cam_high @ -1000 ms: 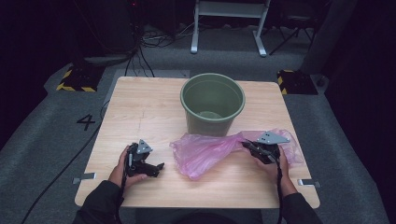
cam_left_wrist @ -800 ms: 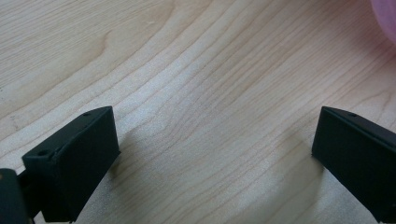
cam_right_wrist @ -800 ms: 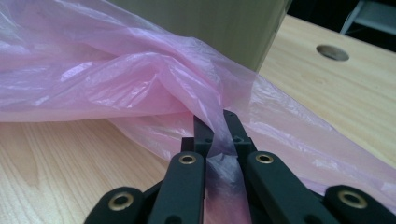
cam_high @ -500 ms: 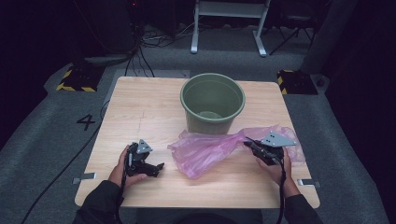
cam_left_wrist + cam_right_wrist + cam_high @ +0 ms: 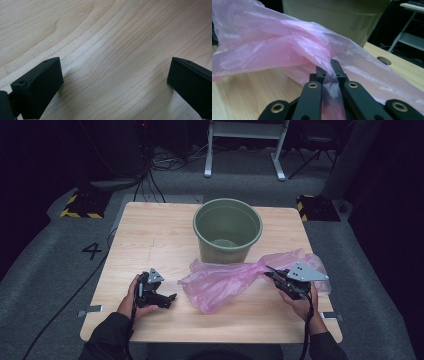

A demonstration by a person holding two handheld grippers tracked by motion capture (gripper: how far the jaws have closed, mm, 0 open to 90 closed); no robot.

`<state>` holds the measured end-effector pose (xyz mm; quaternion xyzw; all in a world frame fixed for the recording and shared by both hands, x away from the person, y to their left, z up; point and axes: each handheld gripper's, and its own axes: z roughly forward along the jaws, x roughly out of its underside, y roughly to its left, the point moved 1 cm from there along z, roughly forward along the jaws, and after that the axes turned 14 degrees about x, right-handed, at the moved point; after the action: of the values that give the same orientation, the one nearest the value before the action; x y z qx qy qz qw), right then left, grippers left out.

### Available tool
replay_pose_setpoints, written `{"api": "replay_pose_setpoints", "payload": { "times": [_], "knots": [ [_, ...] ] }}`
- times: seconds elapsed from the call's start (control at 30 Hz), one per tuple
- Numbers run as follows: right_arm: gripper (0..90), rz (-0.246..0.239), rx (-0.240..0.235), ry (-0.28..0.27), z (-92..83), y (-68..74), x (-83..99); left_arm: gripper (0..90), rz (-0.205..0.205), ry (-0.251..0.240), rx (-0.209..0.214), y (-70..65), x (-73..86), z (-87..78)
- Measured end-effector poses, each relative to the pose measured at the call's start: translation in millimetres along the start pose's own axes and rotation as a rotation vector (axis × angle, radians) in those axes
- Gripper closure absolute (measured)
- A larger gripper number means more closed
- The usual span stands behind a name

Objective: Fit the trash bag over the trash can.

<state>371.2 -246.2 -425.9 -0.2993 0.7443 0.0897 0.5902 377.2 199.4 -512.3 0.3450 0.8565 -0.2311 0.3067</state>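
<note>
The right gripper (image 5: 267, 270) lies level, pinching the pink bag (image 5: 225, 282); the left gripper (image 5: 172, 297) rests low, its jaws wide over bare table (image 5: 150, 240).

A dark "4" (image 5: 93, 251) is marked on the grey floor (image 5: 45, 270), just left of the table (image 5: 150, 235). Yellow-and-black hazard stripes run along the edges of two black blocks on the floor, one (image 5: 80, 213) beyond the table's far left corner and one (image 5: 306, 211) beyond its far right corner. No other text can be read.
</note>
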Motion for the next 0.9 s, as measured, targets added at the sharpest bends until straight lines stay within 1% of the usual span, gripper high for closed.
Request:
{"api": "replay_pose_setpoints", "payload": {
  "times": [0.03,0.17,0.3,0.33,0.47,0.5,0.6,0.8,0.9],
  "knots": [
    [88.1,0.000,0.000,0.000,0.0,0.0,0.0,0.1,0.000,0.000,0.000,0.0,0.0,0.0],
    [88.1,-0.008,-0.004,-0.031,-8.8,1.0,-7.9,0.1,0.003,0.000,-0.002,0.1,0.0,-0.1],
    [88.1,-0.007,0.001,-0.061,-15.5,0.2,-16.0,0.1,0.003,-0.002,-0.001,0.2,0.2,-0.1],
    [88.1,-0.014,0.007,-0.072,-18.0,-0.3,-19.2,0.1,0.003,-0.002,-0.001,0.1,0.3,-0.1],
    [88.1,-0.012,0.011,-0.089,-22.8,-1.5,-23.5,0.1,0.001,-0.003,0.000,0.0,0.4,-0.1],
    [88.2,-0.009,0.014,-0.102,-25.6,-2.4,-26.6,0.1,0.002,-0.003,-0.001,0.1,0.4,-0.2],
    [88.1,-0.008,0.013,-0.115,-28.1,-3.1,-30.0,0.1,0.002,-0.001,-0.004,0.1,0.2,-0.1],
    [88.2,-0.020,0.018,-0.150,-33.6,-6.3,-41.4,0.1,0.002,-0.002,-0.004,0.1,0.1,0.0],
    [88.2,-0.015,0.017,-0.166,-35.6,-8.0,-48.4,0.1,-0.001,-0.004,-0.004,-0.1,0.1,0.2]
  ]
}}
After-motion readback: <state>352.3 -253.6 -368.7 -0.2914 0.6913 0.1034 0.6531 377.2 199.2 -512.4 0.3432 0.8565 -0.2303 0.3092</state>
